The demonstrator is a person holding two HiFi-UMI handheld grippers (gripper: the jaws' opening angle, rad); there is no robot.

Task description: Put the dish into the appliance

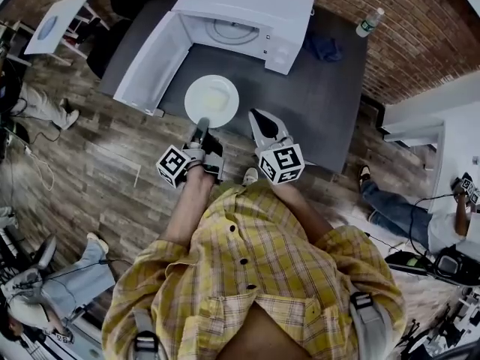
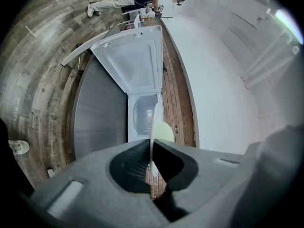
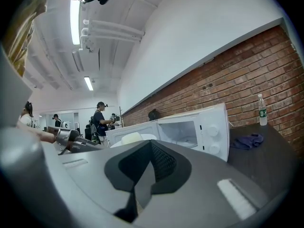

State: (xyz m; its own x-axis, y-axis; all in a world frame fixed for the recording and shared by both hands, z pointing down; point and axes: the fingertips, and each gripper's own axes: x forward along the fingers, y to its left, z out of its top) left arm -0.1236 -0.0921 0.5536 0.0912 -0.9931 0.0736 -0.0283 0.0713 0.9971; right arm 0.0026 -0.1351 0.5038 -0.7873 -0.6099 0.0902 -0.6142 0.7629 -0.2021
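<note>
— Dish [image 1: 212, 100] first: where is it?
— White and round, over the dark worktop [image 1: 322, 103], with the open microwave [image 1: 247, 13] at its 12 o'clock in the head view. The microwave's door [image 1: 150, 62] swings out towards the dish's 10 o'clock. From above I cannot tell whether the dish rests on the worktop or hangs just over it.
— Who has it?
— The left gripper [image 1: 200, 132] is clamped on its rim at 6 o'clock. The left gripper view shows the dish edge-on, pinched between the two jaws.
— Anything on it?
— A pale yellowish patch near the middle, too washed out to name.
— And the other gripper?
— The right gripper [image 1: 262, 120] sits at the dish's 4 o'clock, apart from it. Its jaws are pressed together with nothing between them.
— Can you see inside the microwave?
— Only partly. From overhead its top hides most of the cavity, so just a slice of the turntable [image 1: 232, 30] shows.
— What else is there?
— A blue cloth [image 1: 324, 48] at the dish's 2 o'clock and a bottle [image 1: 369, 22] at the worktop's far corner, its label unreadable.
</note>
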